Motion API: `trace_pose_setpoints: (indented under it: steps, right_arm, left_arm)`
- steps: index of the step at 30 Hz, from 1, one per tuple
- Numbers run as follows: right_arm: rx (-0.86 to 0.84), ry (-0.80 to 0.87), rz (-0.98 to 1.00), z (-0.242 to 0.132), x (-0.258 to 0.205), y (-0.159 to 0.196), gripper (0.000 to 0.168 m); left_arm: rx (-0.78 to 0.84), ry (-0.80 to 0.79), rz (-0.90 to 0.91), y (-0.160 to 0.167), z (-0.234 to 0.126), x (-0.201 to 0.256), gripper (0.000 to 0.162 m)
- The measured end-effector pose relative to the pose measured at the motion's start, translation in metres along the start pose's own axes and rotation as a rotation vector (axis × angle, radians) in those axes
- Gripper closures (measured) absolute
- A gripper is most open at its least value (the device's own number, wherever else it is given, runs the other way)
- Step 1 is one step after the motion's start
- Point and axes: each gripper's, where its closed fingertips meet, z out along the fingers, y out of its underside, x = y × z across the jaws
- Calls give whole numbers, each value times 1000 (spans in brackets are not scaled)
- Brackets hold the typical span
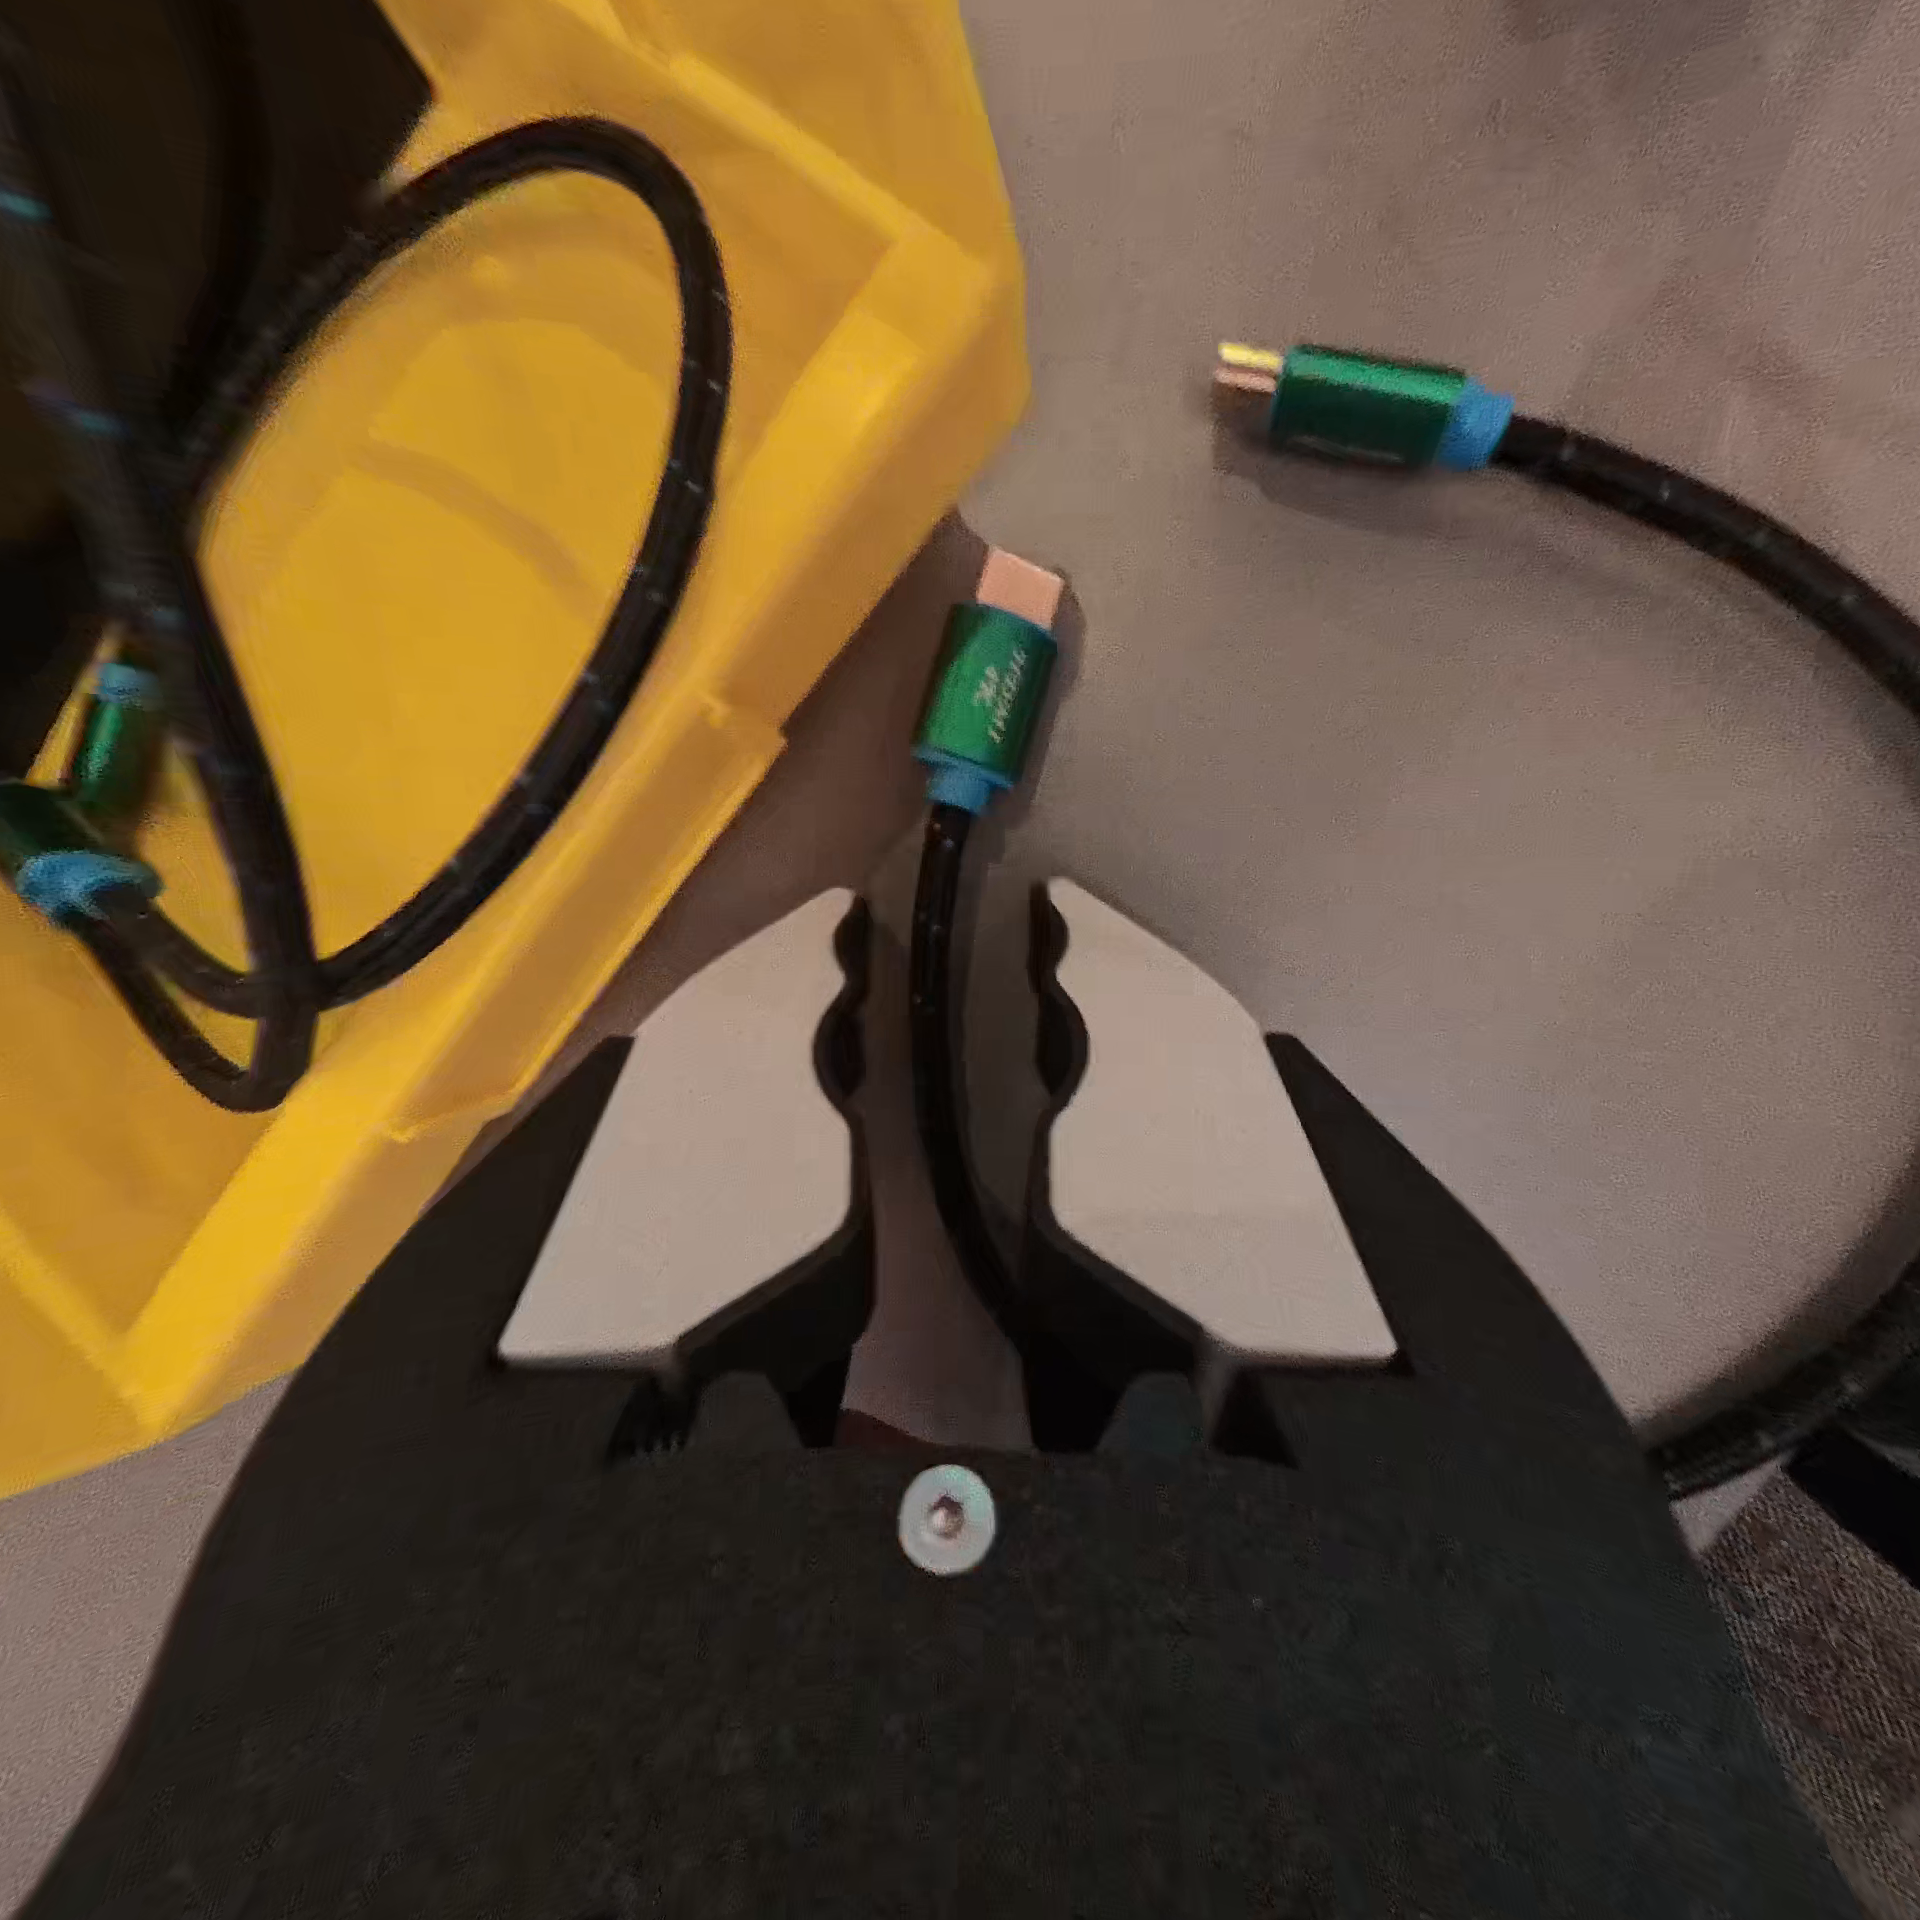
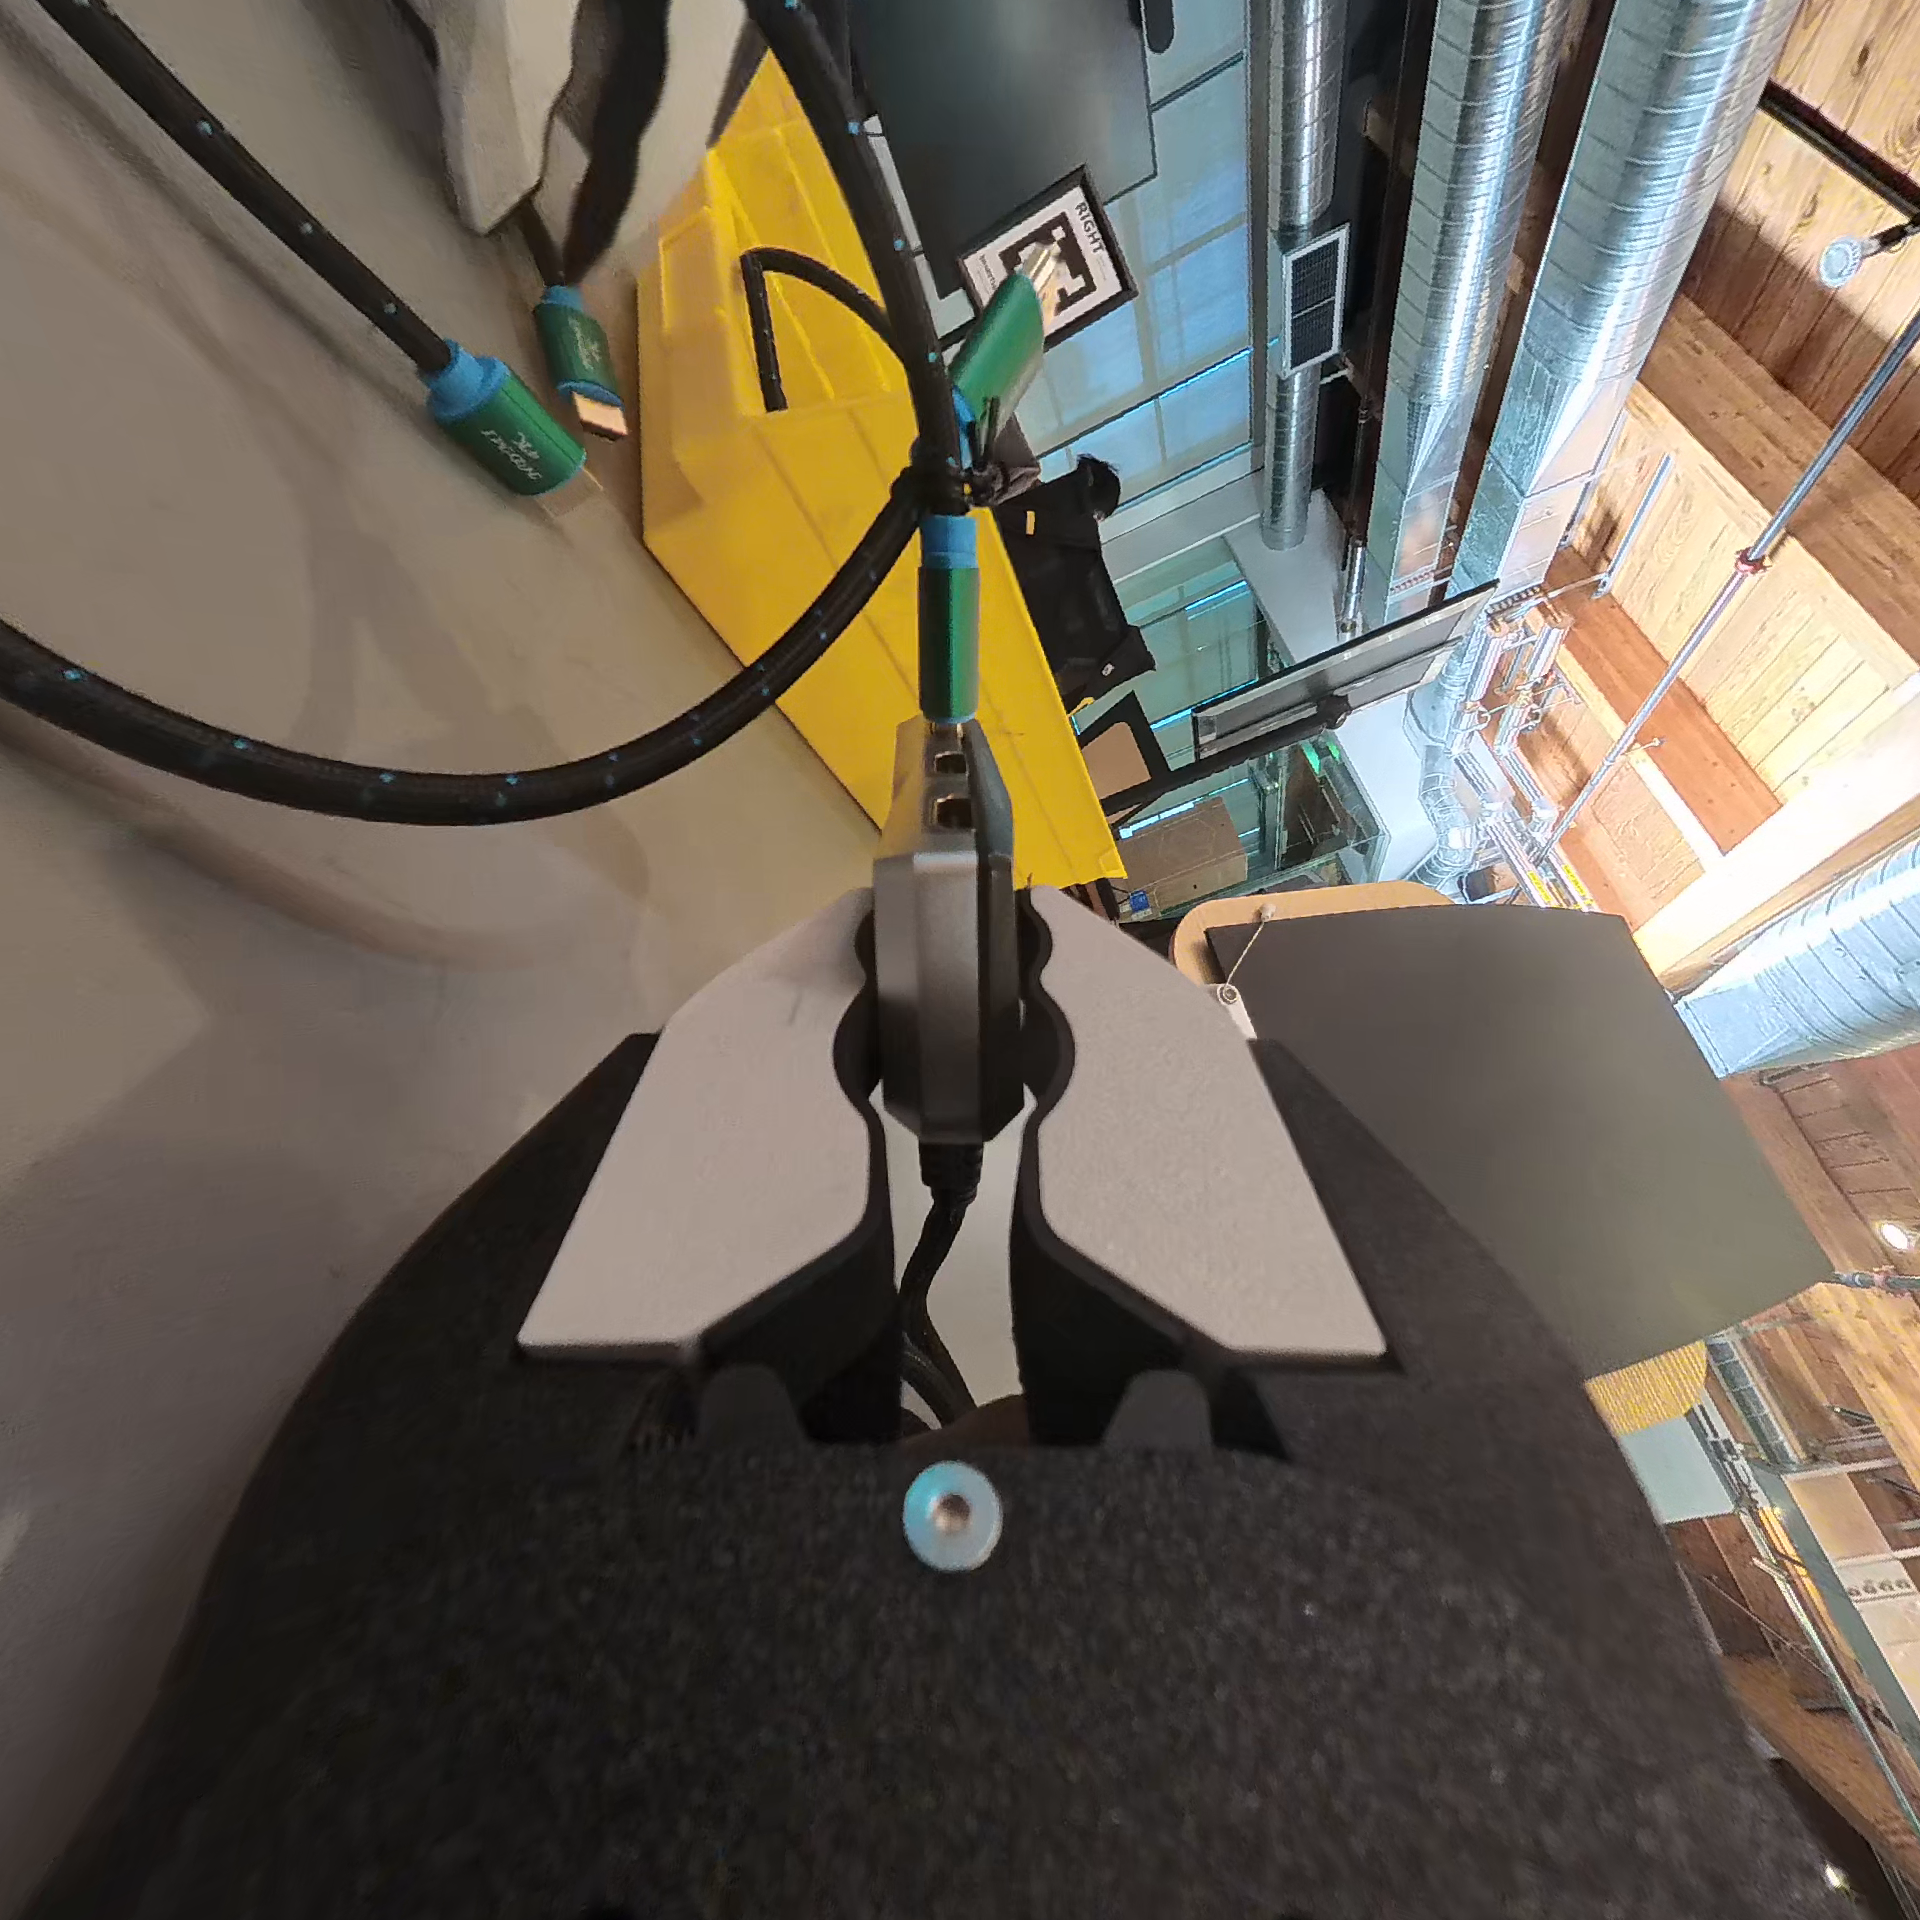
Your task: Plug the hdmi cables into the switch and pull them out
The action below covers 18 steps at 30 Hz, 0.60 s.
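Note:
My right gripper [image 2: 945, 914] is shut on a grey HDMI switch [image 2: 940, 987] and holds it off the table. A green plug with a blue collar [image 2: 951, 623] sits in the switch's far port; two ports beside it are bare. A second green plug [image 2: 997, 332] hangs beyond it. My left gripper [image 1: 951, 914] is open over the table. A black braided cable [image 1: 940, 1039] runs between its fingers, against the right one, and its green plug [image 1: 987, 681] points ahead. Another green plug [image 1: 1366, 405] lies to the right.
A yellow bin [image 1: 540, 499] stands at the left and holds coiled black cables and two more green plugs [image 1: 62, 842]. The bin also shows in the right wrist view [image 2: 790, 520], with two plugs [image 2: 504, 426] lying on the grey table beside it. About 25 cm separates my left fingertips from my right.

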Motion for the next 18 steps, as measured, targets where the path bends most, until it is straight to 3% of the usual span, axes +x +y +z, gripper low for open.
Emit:
trace_pose_setpoints:
  steps: [3,9,14,18]
  right_arm:
    - [-2,-8,-7,1,-2,0,147]
    - [-17,9,-43,1,-2,1,146]
    - [-46,17,-73,3,-4,5,146]
    - [-102,13,-116,8,-7,13,147]
  left_arm:
    - [61,35,25,-8,5,10,155]
    - [30,88,-100,3,-16,27,155]
    - [127,109,-139,-18,-89,19,156]
    - [267,143,-145,-64,-152,21,156]
